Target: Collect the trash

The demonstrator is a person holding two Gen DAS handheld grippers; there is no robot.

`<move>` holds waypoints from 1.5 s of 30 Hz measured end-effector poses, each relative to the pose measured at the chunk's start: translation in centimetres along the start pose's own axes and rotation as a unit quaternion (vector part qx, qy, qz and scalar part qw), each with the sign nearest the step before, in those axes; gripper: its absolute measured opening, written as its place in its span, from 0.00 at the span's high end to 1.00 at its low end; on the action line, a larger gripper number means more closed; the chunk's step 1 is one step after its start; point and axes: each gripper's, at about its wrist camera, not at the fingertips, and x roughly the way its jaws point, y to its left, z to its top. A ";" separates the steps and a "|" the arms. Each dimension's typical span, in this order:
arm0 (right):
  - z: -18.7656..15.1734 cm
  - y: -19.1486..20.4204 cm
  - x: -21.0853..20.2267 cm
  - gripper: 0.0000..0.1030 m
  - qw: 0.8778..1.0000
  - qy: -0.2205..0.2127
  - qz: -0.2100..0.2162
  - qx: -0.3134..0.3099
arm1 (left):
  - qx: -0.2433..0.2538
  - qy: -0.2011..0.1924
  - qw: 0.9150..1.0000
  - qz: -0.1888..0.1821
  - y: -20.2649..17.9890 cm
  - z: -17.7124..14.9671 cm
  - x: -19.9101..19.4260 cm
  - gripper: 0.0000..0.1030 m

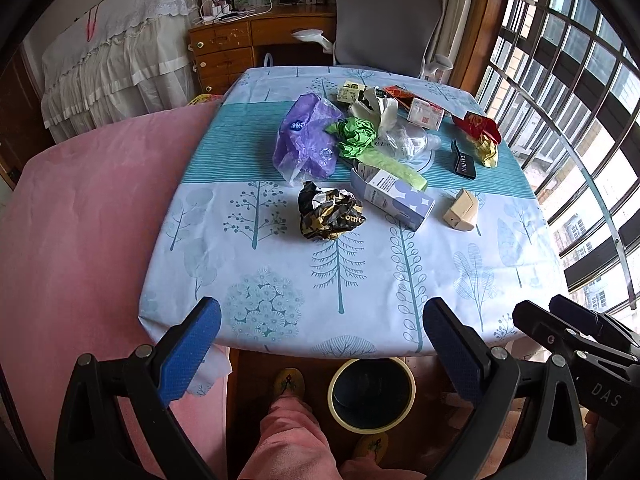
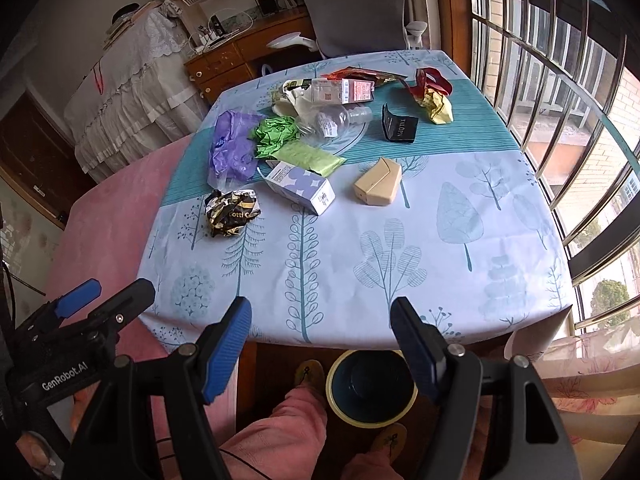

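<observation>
Near half of the tablecloth (image 2: 400,240) is bare up to its front edge; trash bin (image 2: 370,390) sits on floor under that edge, btwn the grippers. Left gripper (image 1: 320,350) jaws wide apart, empty; right gripper (image 2: 320,344) same. Trash clusters mid/far table: purple bag (image 1: 306,140), crumpled black-gold wrapper (image 1: 330,216), green paper (image 1: 354,136), lilac carton (image 1: 394,198), tan box (image 1: 460,210), red-gold wrapper (image 1: 482,136).

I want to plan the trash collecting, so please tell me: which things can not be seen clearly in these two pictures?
- Clear plastic bottle: left wrist view, partly covered by white paper and green wrapper.
- Bin: right wrist view, far side hidden under the table edge, one side behind the right gripper; contents too dark.
- Lilac carton: print too small to read.
- Left gripper: body cut off by the bottom edge.
</observation>
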 end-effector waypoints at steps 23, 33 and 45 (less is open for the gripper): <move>9.2 5.1 19.0 0.62 0.987 0.110 -0.032 -0.108 | 0.214 0.114 0.967 -0.084 0.7 9.8 15.8 0.03; 5.6 2.4 14.4 0.64 0.993 0.116 -0.028 -0.004 | 0.255 0.171 0.946 -0.104 -1.3 9.5 20.3 0.14; 4.0 2.4 7.0 0.65 0.993 0.086 -0.065 -0.037 | 0.240 0.154 0.951 -0.123 -2.3 7.4 19.1 0.59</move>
